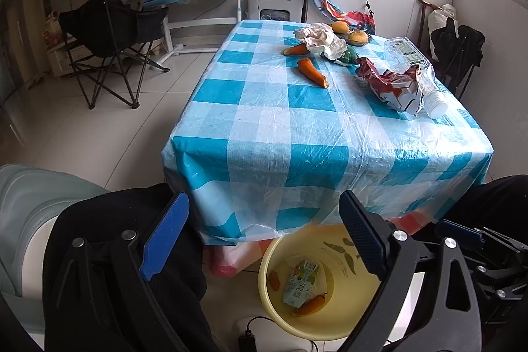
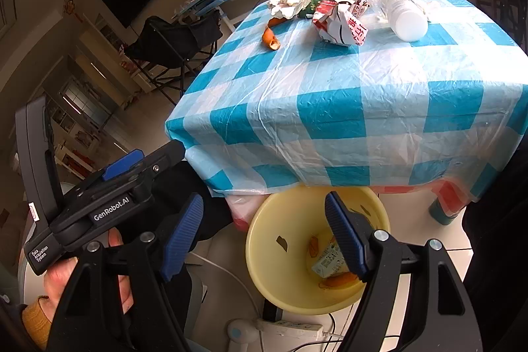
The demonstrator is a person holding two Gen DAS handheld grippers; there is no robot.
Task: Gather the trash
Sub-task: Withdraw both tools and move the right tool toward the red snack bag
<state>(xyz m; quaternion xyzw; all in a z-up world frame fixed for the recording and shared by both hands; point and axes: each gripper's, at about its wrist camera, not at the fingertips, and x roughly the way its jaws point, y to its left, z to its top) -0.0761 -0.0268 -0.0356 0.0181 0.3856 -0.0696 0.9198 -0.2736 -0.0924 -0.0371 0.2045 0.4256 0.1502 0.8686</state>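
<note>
Both your left tool (image 1: 264,240) and right tool (image 2: 264,236) hang released, empty, over the yellow bin (image 1: 333,324), placed below the counter (image 1: 297,127) edge for easy drops; wrappers (image 1: 394,88) wait there.

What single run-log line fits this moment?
left gripper: open, empty | right gripper: open, empty | yellow bin: carton, carrot pieces inside | table: wrappers, bottle, carrots remain
</note>
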